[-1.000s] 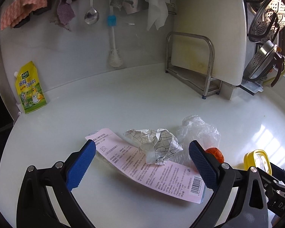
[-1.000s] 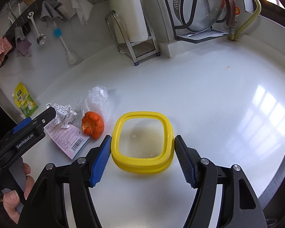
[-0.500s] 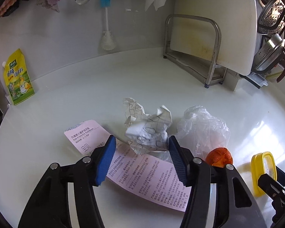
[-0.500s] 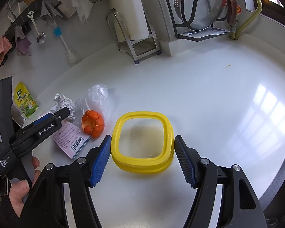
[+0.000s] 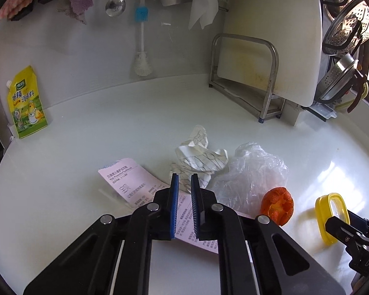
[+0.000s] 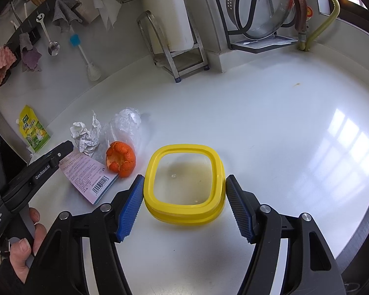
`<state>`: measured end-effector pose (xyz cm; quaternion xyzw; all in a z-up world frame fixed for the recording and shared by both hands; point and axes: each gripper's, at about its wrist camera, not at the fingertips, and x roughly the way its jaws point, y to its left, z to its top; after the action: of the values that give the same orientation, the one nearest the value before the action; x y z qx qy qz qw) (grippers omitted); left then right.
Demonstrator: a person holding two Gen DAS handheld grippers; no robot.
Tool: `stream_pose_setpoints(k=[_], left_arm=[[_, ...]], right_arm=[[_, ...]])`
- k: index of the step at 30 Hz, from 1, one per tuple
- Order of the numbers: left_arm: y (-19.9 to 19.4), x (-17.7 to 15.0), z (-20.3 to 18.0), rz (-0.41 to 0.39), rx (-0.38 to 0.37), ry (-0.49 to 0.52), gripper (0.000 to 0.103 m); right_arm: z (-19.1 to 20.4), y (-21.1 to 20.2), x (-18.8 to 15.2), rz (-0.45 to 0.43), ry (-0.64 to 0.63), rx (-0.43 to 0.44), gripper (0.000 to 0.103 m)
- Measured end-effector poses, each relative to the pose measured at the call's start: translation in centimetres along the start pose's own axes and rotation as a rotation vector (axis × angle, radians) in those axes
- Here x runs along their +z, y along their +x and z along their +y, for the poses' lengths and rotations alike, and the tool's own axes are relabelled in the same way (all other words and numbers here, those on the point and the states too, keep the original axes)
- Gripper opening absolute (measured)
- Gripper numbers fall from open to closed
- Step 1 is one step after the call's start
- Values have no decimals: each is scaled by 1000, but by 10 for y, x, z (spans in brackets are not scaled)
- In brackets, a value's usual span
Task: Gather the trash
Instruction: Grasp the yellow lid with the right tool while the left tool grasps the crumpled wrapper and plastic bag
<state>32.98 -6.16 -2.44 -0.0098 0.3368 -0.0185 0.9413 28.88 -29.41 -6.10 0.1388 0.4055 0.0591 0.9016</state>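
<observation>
On the white counter (image 5: 91,152) we find the trash gathered in one cluster: a crumpled paper ball (image 5: 199,158), a clear plastic bag (image 5: 253,174) just to its right, an orange peel (image 5: 278,206) beside the bag, and a pink printed slip (image 5: 132,184) lying flat beneath them. We see the left gripper (image 5: 184,184) clenched, its blue pads nearly meeting, with the near edge of the paper ball pinched between their tips while the ball rests on the slip. From the right wrist view the same ball (image 6: 84,136) sits at the tip of the left tool, which a hand (image 6: 24,241) grips at the lower left. The right gripper (image 6: 184,191) straddles a yellow-rimmed container (image 6: 184,211), one pad against each side of its rim; the container stands on the counter, near the peel. A yellow seasoning pouch (image 5: 27,103) leans at the back wall, well apart from the trash.
</observation>
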Motion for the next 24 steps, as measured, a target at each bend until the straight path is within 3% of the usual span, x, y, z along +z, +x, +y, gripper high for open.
stream_pose_setpoints(k=[6,14,18,24], left_arm=[[-16,-4,4,-35,-2,10,11],[-5,2,0,5,-9,21,15],[-4,9,3,7,-16,-5,62],[11,29,-3,51,-26,19,75]], right_arm=[[0,0,-1,2,-1,5,65],[-1,0,0,6,1,12,65],[-2,0,1,6,1,16,65],[-2,1,1,13,2,28,65]])
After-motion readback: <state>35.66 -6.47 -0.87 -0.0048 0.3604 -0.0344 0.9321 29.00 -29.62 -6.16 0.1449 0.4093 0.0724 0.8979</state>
